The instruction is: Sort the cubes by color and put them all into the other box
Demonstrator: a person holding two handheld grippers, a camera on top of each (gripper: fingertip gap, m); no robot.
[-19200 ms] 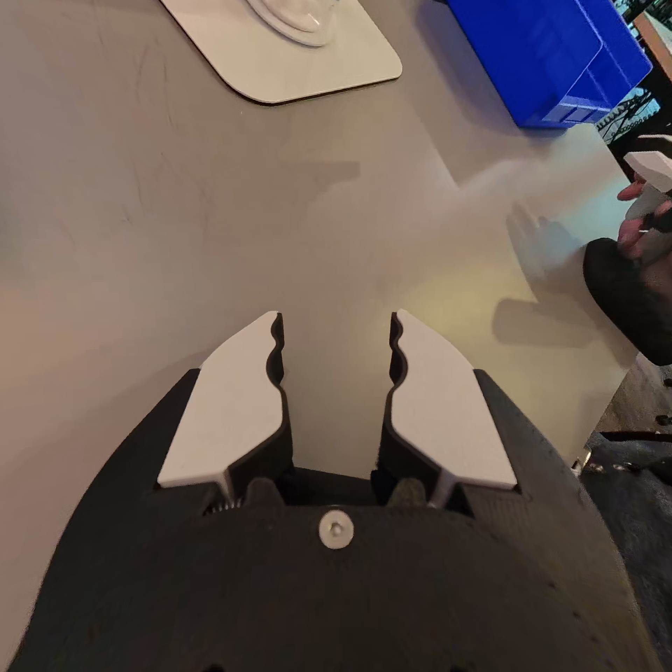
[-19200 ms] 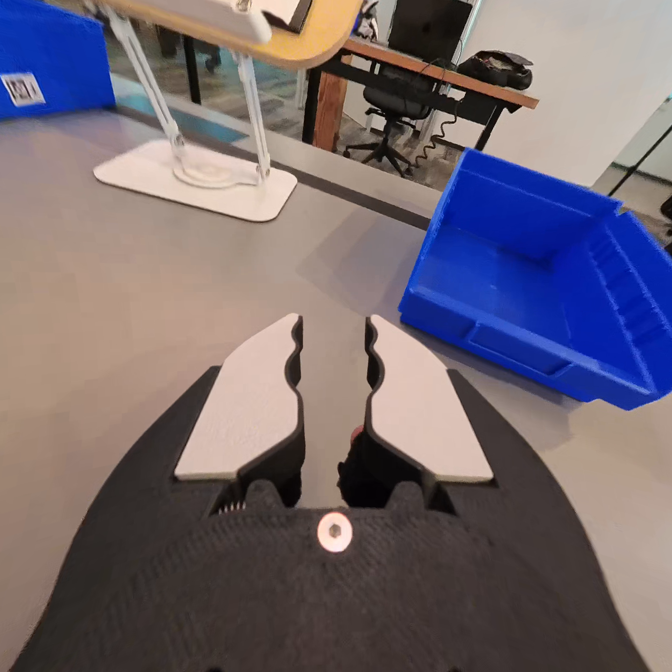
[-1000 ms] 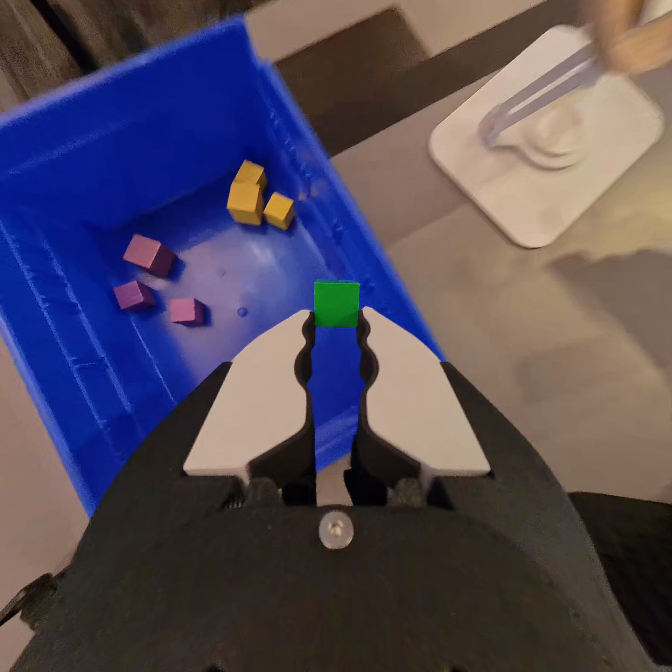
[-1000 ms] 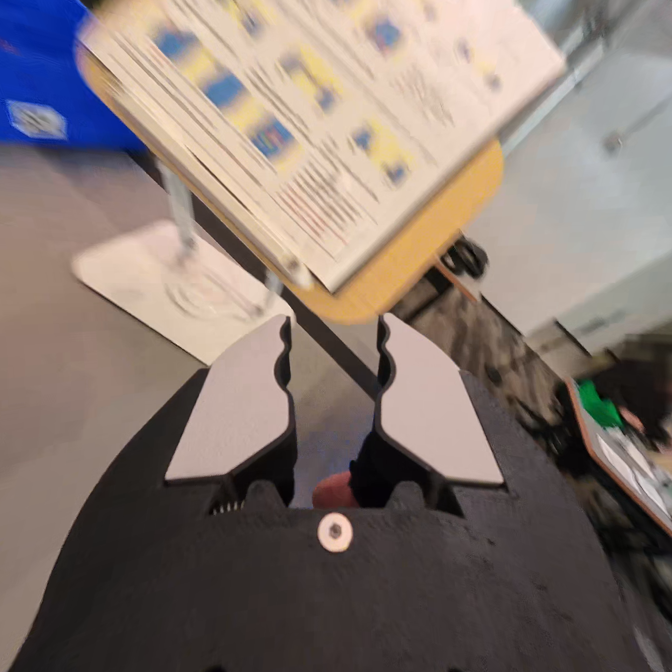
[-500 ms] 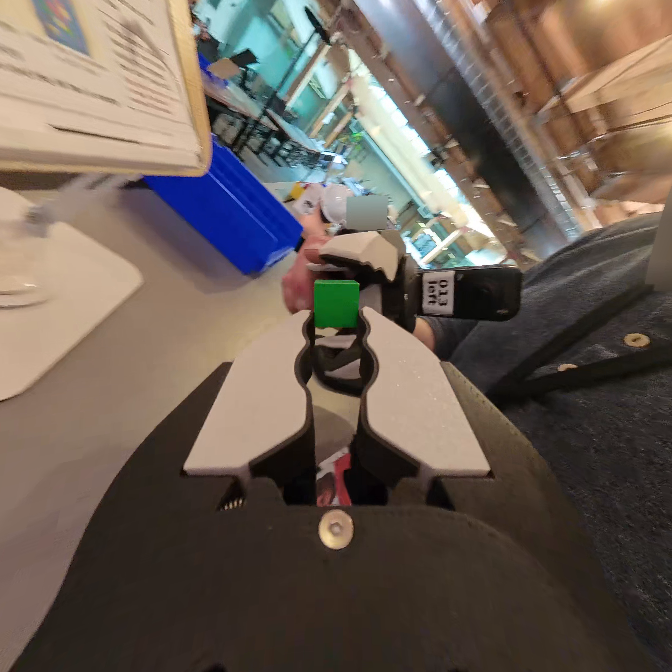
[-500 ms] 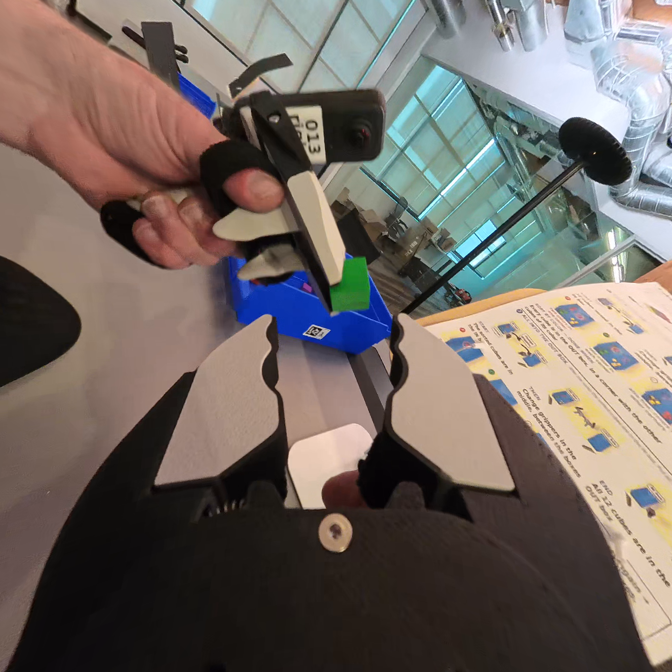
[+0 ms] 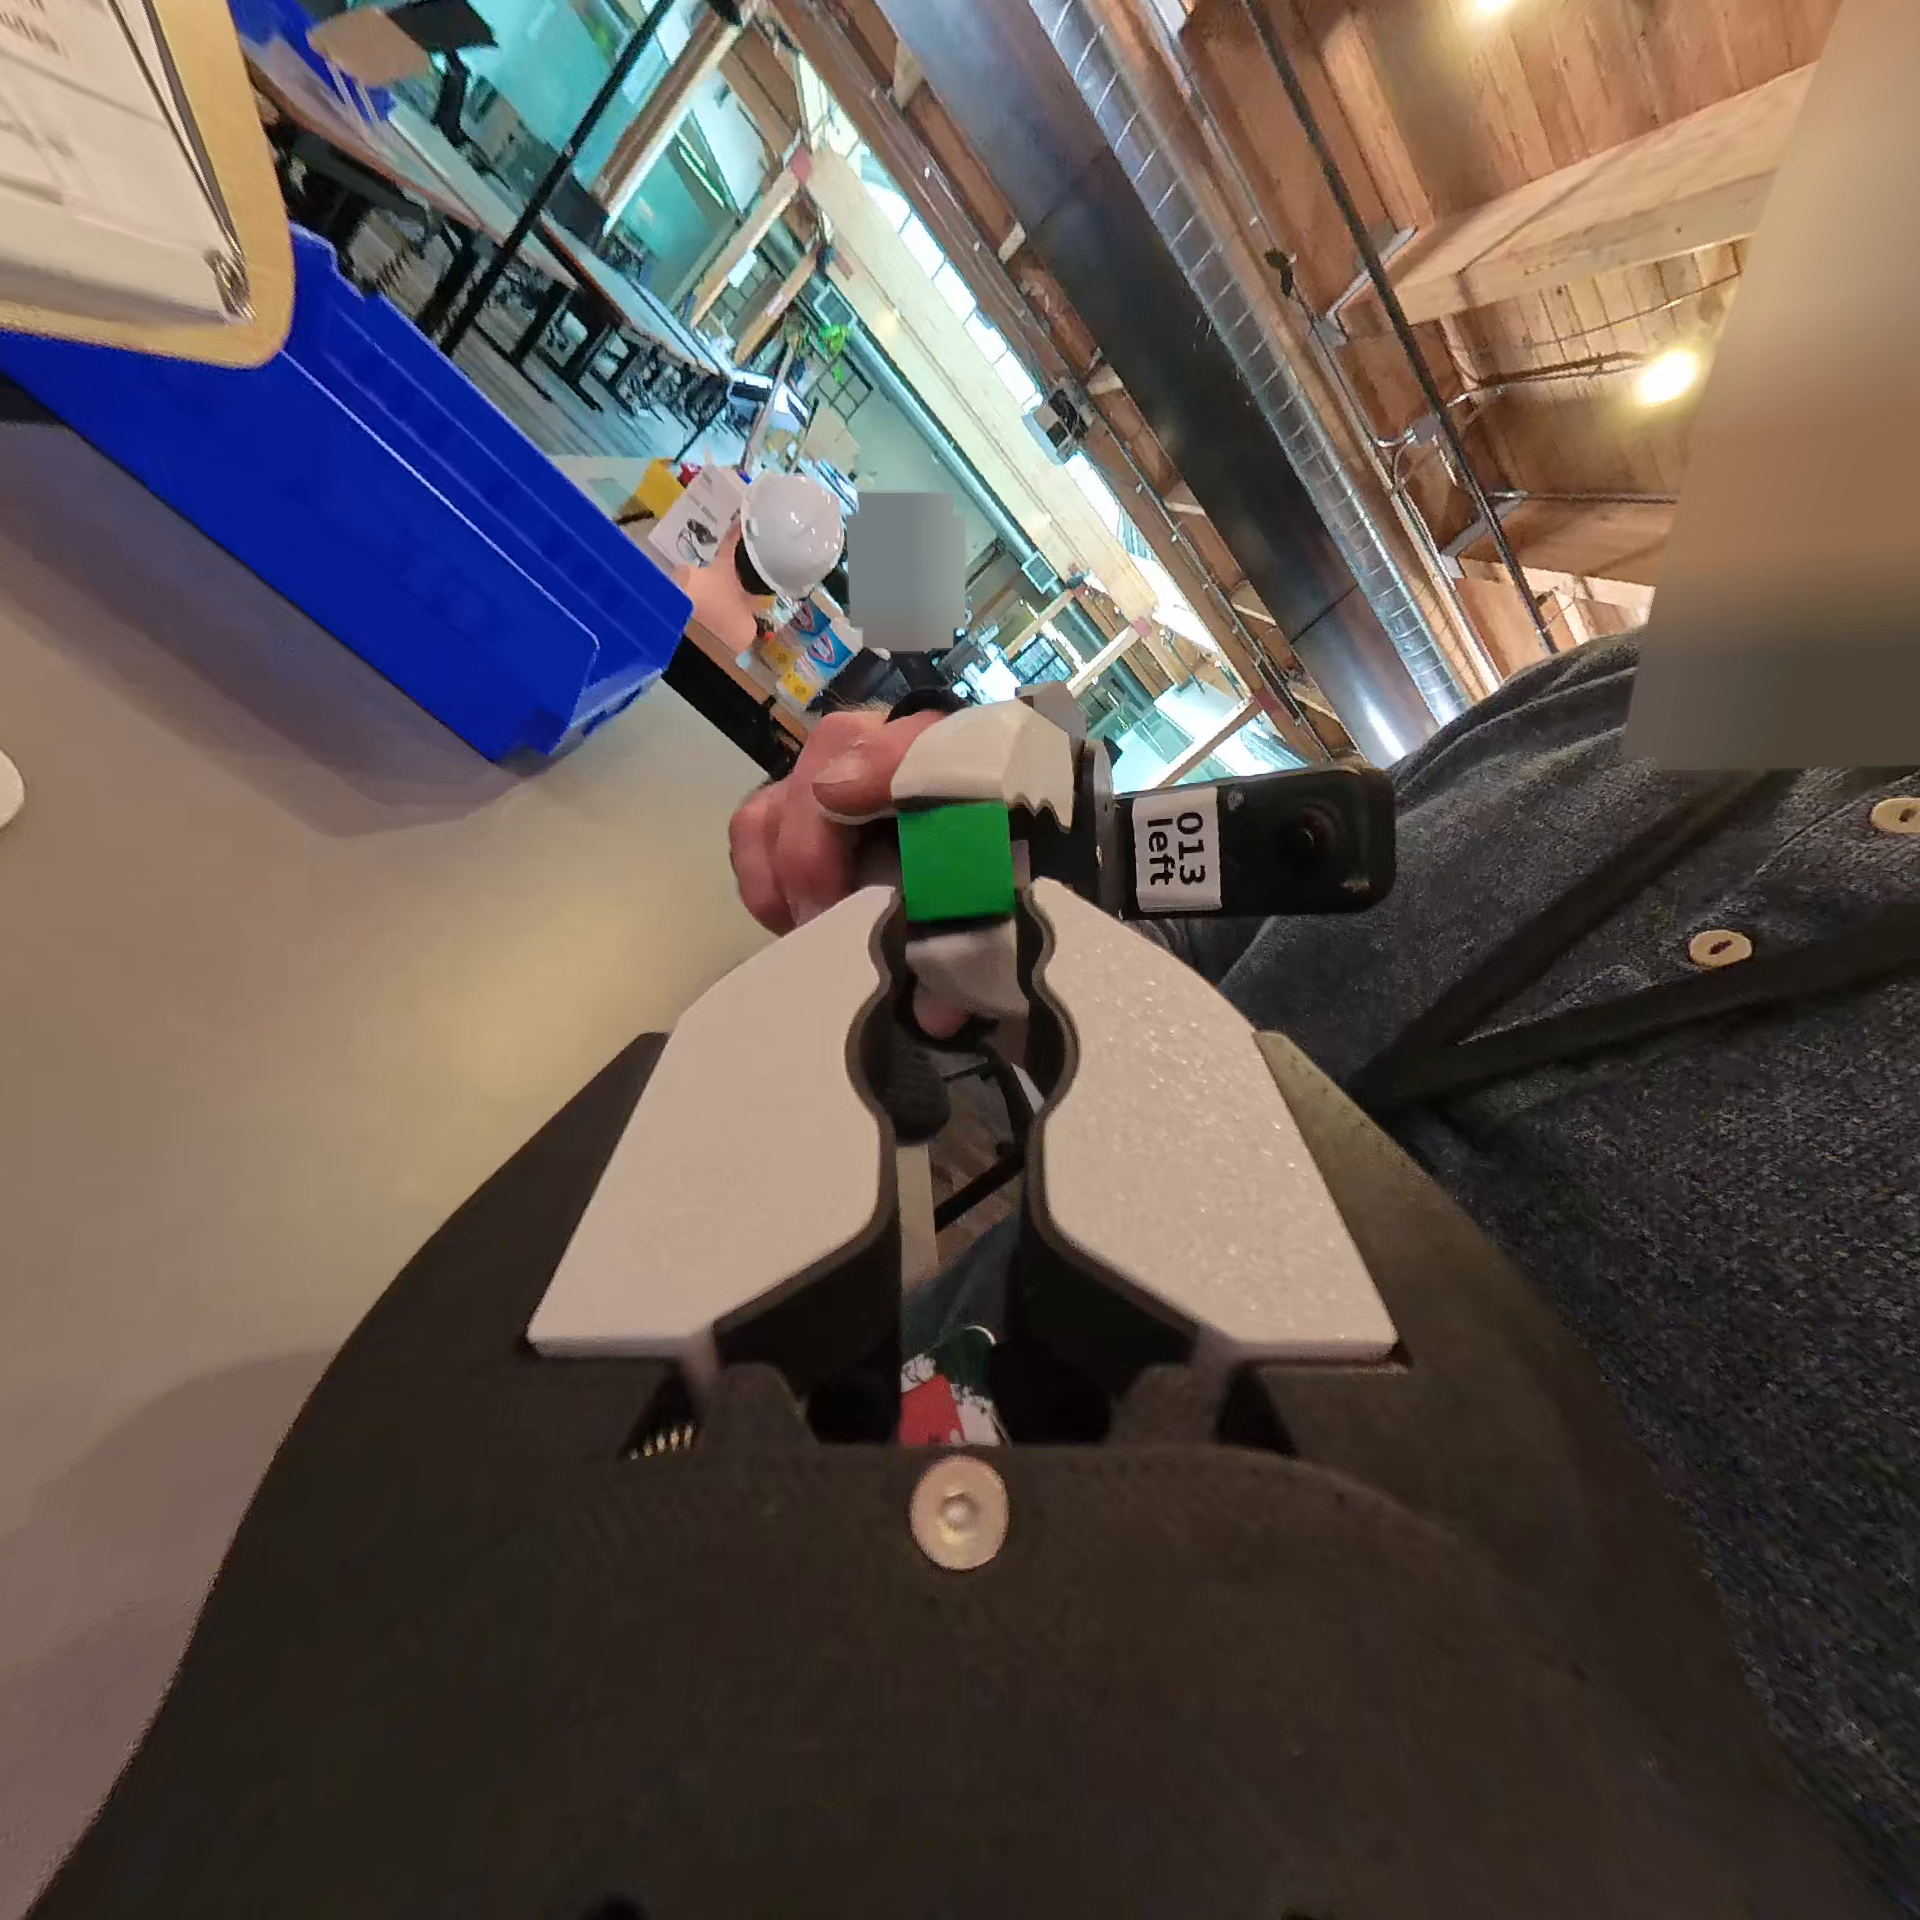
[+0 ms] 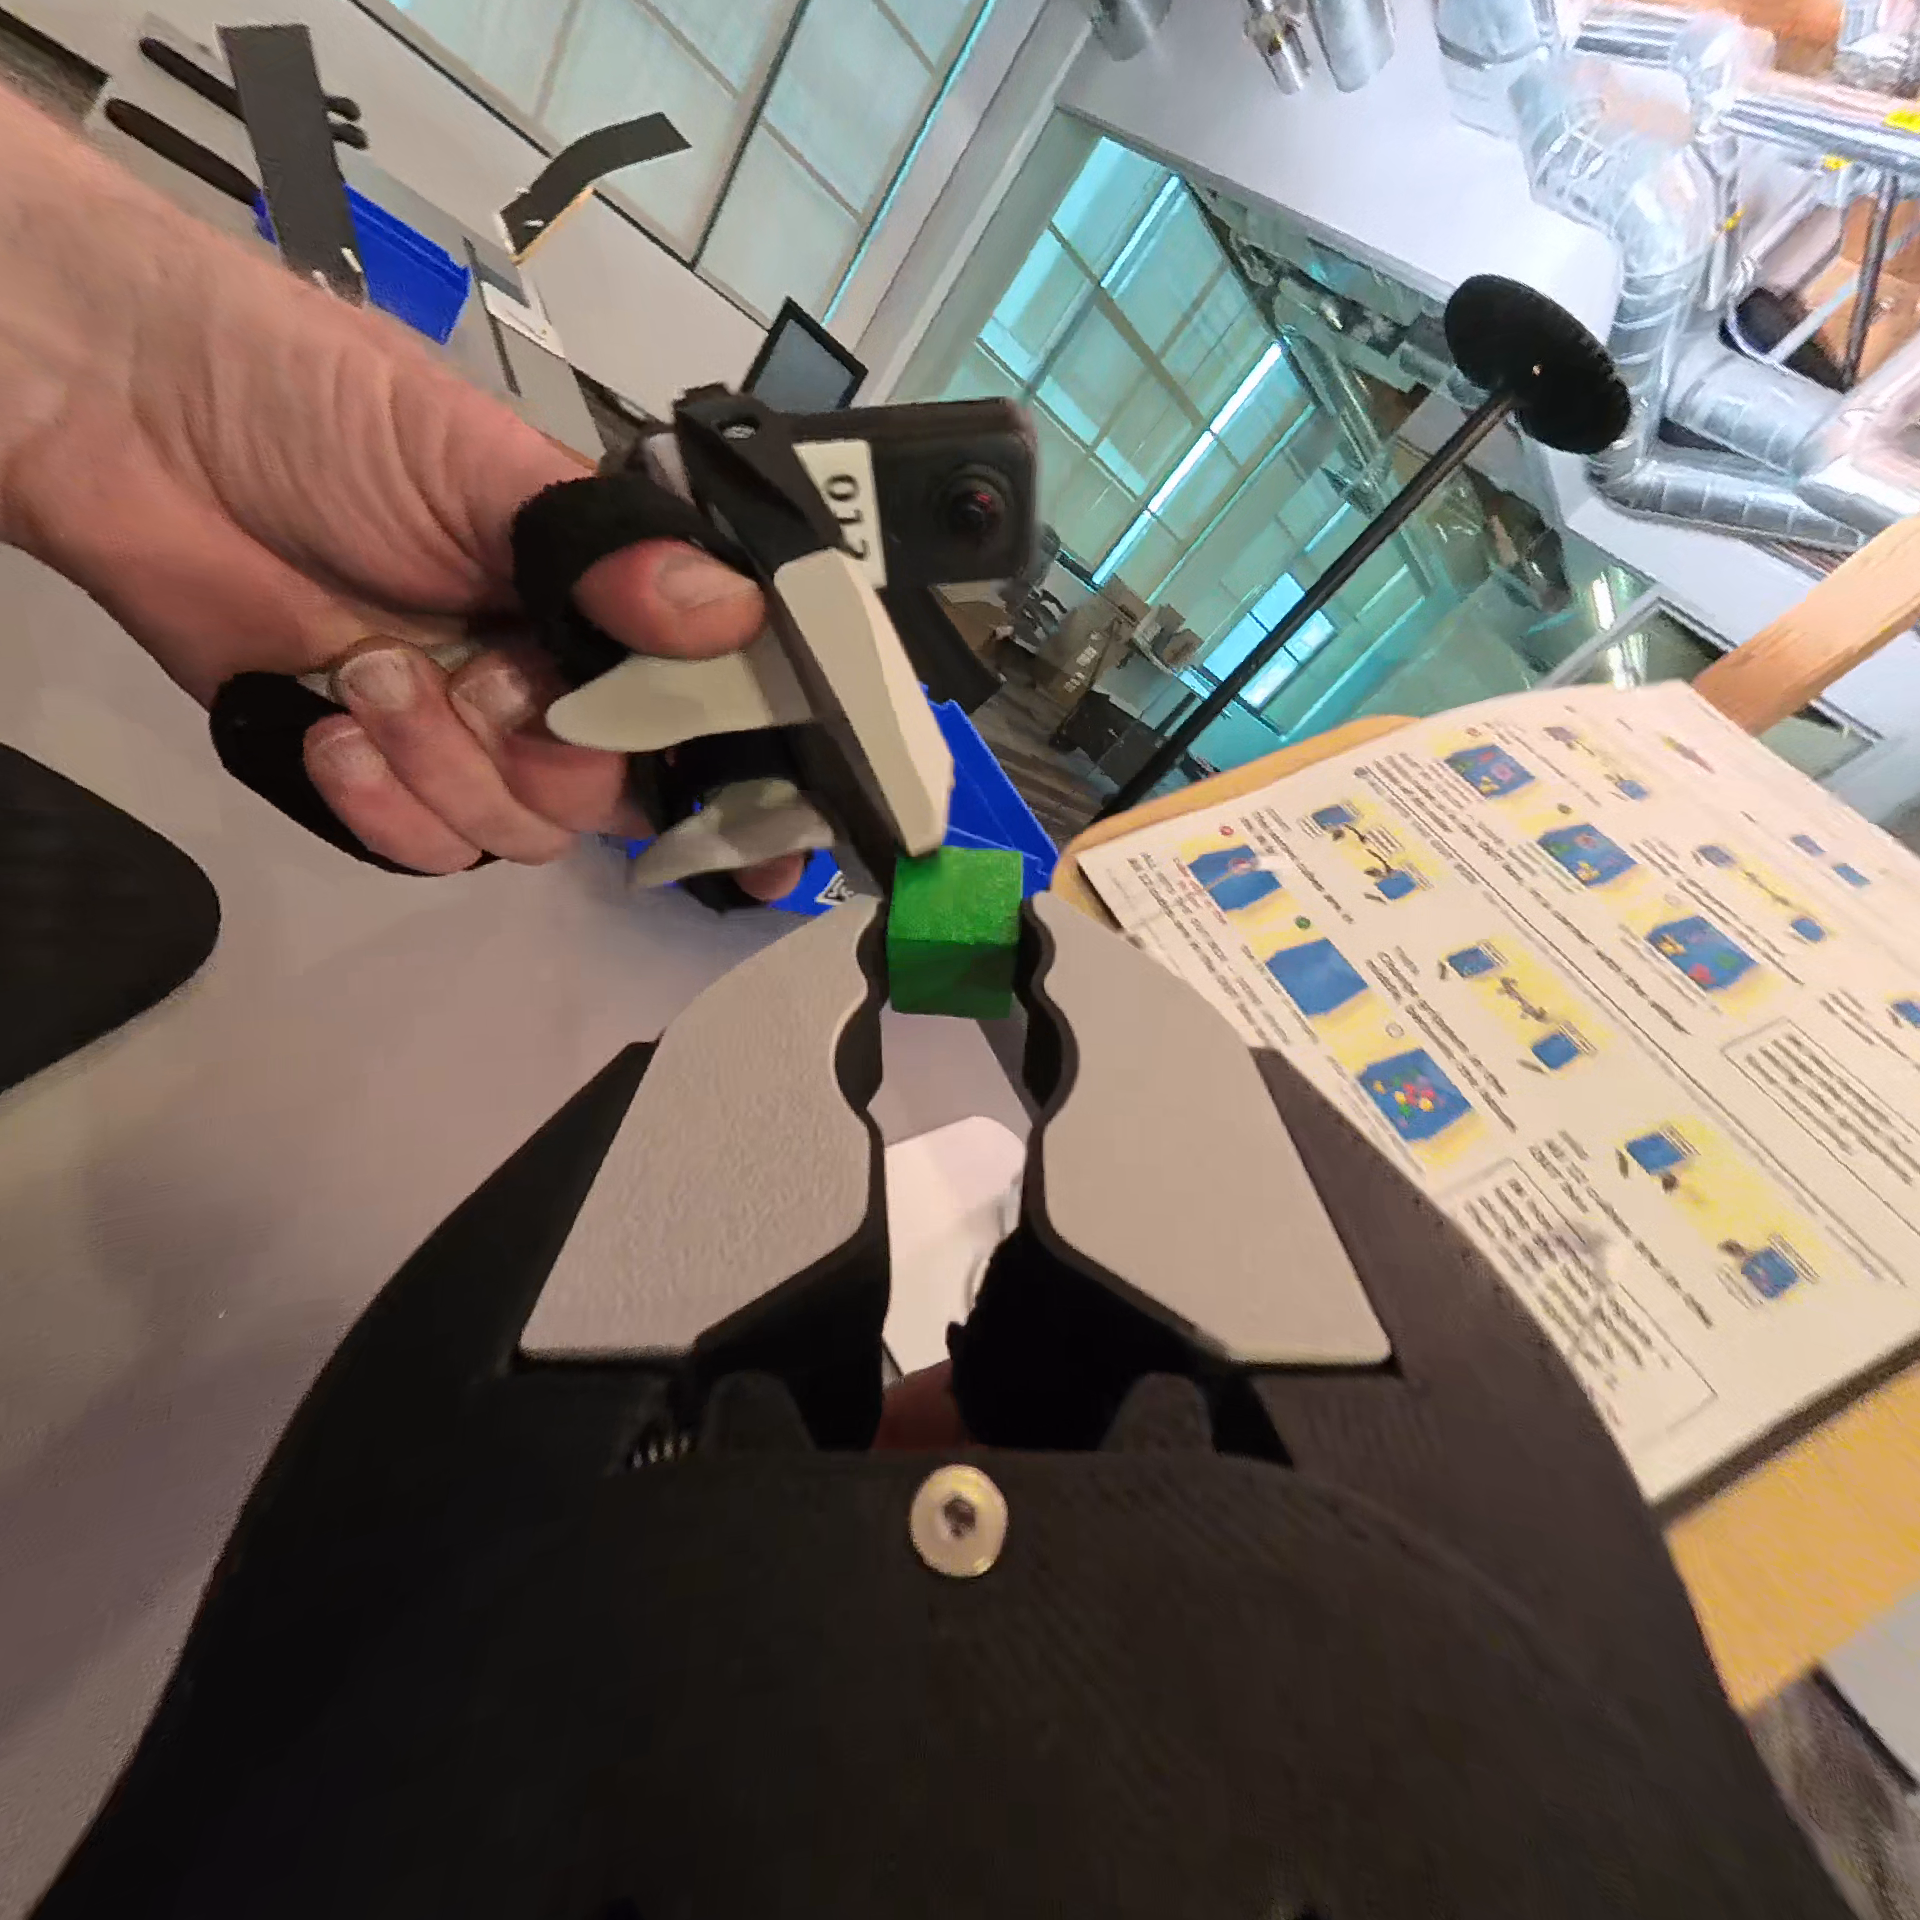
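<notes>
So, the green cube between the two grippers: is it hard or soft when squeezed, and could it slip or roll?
The green cube probably is stiff: its edges stay straight between the right gripper fingers. Flat faces suggest no rolling. Its surface looks finely textured, so slipping seems unlikely, though only the fingertips of the left gripper hold it.

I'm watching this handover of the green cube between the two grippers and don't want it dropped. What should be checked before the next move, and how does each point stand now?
1. Left gripper pads on the green cube: ok, both fingertips press its sides.
2. Right gripper closed on the cube: ok, its pads sit against opposite faces.
3. The two grips use different faces: ok, the right fingers sit above and below the cube, the left ones at its sides.
4. Cube clear of the table: ok, held in the air.
5. Instruction sheet clear of the right gripper: cannot tell, it looks close.
6. Destination blue box free to enter: cannot tell, only its outside shows.
</notes>
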